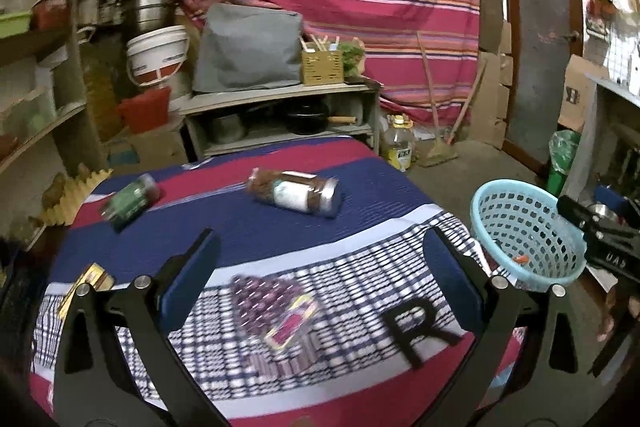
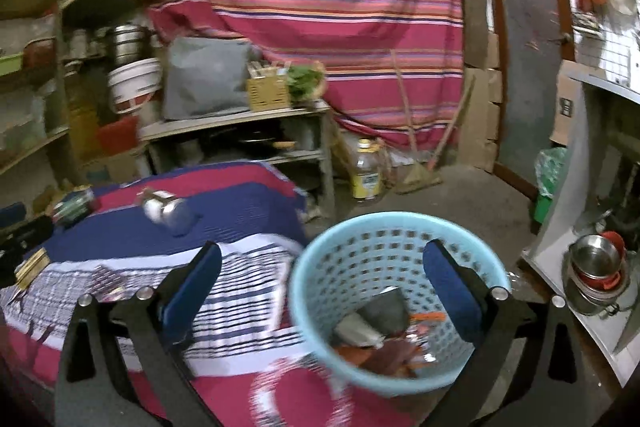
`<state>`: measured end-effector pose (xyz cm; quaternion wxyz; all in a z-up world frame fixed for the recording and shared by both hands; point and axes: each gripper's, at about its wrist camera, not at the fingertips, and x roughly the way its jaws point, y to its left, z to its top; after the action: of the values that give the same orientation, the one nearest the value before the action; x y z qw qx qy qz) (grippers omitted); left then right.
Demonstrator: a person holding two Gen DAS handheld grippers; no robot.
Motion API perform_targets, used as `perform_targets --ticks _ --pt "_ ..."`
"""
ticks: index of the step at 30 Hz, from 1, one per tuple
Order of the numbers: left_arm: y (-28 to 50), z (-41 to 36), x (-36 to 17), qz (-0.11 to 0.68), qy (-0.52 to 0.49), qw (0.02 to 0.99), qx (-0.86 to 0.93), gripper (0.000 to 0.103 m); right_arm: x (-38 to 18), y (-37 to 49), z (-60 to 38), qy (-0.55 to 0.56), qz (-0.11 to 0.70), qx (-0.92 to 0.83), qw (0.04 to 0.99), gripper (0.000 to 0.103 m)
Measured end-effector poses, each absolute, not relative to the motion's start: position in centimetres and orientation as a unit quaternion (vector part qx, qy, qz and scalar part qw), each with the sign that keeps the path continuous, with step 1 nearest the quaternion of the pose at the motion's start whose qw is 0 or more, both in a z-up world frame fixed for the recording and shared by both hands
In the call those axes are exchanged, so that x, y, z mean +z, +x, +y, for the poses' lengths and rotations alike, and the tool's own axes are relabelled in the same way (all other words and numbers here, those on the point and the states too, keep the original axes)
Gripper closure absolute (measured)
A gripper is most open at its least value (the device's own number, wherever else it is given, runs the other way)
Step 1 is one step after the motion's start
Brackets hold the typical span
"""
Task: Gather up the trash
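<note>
A light-blue plastic basket (image 2: pixel 400 227) stands off the right edge of the cloth-covered table (image 2: pixel 240 211) and holds a grey pouch (image 2: pixel 384 311) and red wrappers (image 2: pixel 384 351). My right gripper (image 2: pixel 322 279) hangs open over the basket's left rim, with nothing between its fingers. In the left wrist view my left gripper (image 1: pixel 322 259) is open above the table. A purple wrapper (image 1: pixel 276 311) lies just below it, untouched. Farther back lie a brown jar (image 1: pixel 294 193) and a green jar (image 1: pixel 132 201), both on their sides. A gold packet (image 1: pixel 86 287) lies at the left.
A black letter R (image 1: pixel 420 327) lies on the cloth near the basket (image 1: pixel 528 235). Behind the table stands a low shelf (image 1: pixel 280 99) with pots. Beside it on the floor are an oil bottle (image 1: pixel 398 143) and a broom. Steel bowls (image 2: pixel 596 267) sit at the right.
</note>
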<state>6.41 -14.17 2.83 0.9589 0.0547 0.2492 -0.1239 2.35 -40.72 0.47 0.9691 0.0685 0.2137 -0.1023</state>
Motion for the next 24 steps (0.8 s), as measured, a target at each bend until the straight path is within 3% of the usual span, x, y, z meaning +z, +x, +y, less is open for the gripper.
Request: perform_targets --ticks 24 --pt "0.5 -0.7 1.9 0.24 0.021 0.97 -0.009 0.005 2.2 -1.3 -22.9 0.025 0.216 0.017 0.976 0.005"
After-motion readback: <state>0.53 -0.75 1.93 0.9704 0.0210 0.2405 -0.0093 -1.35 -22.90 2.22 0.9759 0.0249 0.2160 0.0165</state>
